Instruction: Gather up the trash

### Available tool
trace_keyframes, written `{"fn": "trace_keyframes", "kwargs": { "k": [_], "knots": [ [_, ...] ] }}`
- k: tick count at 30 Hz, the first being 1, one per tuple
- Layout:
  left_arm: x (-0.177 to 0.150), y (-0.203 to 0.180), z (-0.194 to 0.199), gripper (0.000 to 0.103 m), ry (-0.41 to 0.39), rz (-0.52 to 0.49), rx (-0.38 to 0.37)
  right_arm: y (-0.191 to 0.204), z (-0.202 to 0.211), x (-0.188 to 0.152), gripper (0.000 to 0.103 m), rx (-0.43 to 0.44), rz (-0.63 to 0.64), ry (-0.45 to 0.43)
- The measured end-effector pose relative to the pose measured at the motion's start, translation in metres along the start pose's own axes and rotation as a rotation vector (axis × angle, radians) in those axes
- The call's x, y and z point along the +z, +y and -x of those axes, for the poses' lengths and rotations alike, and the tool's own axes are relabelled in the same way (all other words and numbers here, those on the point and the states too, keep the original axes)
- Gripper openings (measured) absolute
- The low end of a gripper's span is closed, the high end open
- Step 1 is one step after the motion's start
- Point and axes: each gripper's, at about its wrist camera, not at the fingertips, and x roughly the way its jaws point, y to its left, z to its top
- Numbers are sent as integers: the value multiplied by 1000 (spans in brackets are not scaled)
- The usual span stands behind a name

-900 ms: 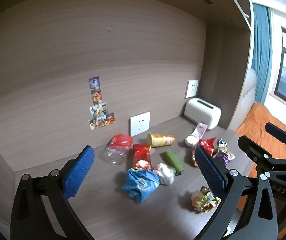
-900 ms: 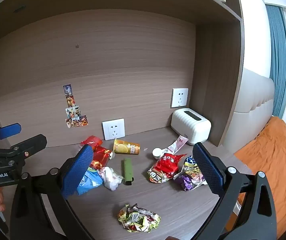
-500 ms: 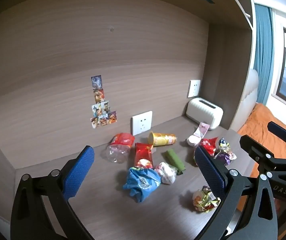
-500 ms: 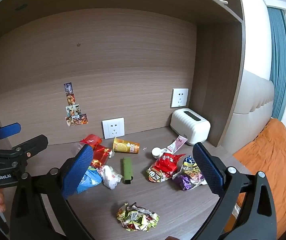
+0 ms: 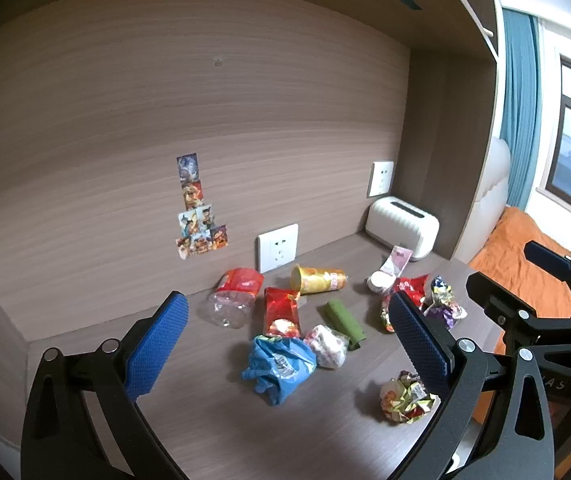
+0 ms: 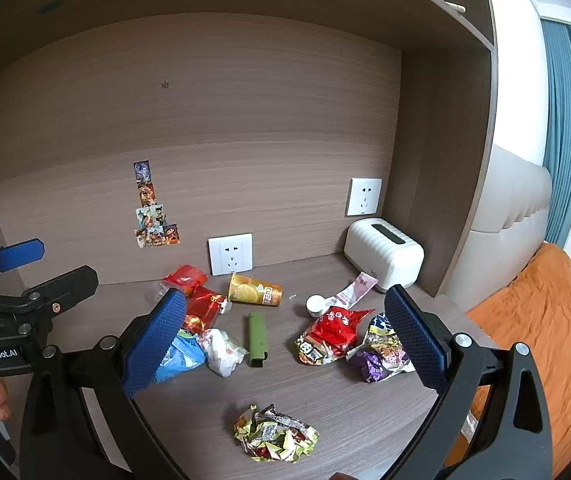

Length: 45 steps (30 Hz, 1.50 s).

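Note:
Trash lies scattered on the wooden desk (image 6: 189,400): a crumpled yellow wrapper (image 6: 275,432) (image 5: 405,396) nearest the front, a blue bag (image 5: 277,364), a white crumpled wrapper (image 6: 221,350), a green pack (image 6: 256,339), a yellow tube (image 6: 255,290), a red bag (image 6: 335,334), a purple wrapper (image 6: 381,354), a clear bottle (image 5: 231,300). My left gripper (image 5: 285,344) is open and empty above the desk's left side. My right gripper (image 6: 285,344) is open and empty, over the front edge.
A white toaster-like box (image 6: 383,254) stands at the back right corner. Two wall sockets (image 6: 230,254) and stickers (image 6: 153,210) are on the back panel. A shelf is overhead. An orange bed (image 6: 545,320) lies right of the desk.
Both grippers have shifted only slightly; the left wrist view has drifted a little so the trash sits slightly further right and higher. Nothing was gripped.

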Motion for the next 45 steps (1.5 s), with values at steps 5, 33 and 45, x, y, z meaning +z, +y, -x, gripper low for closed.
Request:
{"fn": "trace_keyframes", "kwargs": {
  "k": [5,33,45],
  "knots": [
    [2,-1,0,98,0,-4,-5,1,-1,-1,99,-2,0,-1],
    [6,-2,-7,98,10,5,-7,-14,-1,-2,99,18,-67,-15],
    [3,2,-10,98,19,21,-16,-13,-2,-1,99,16,-59,-1]
  ]
}}
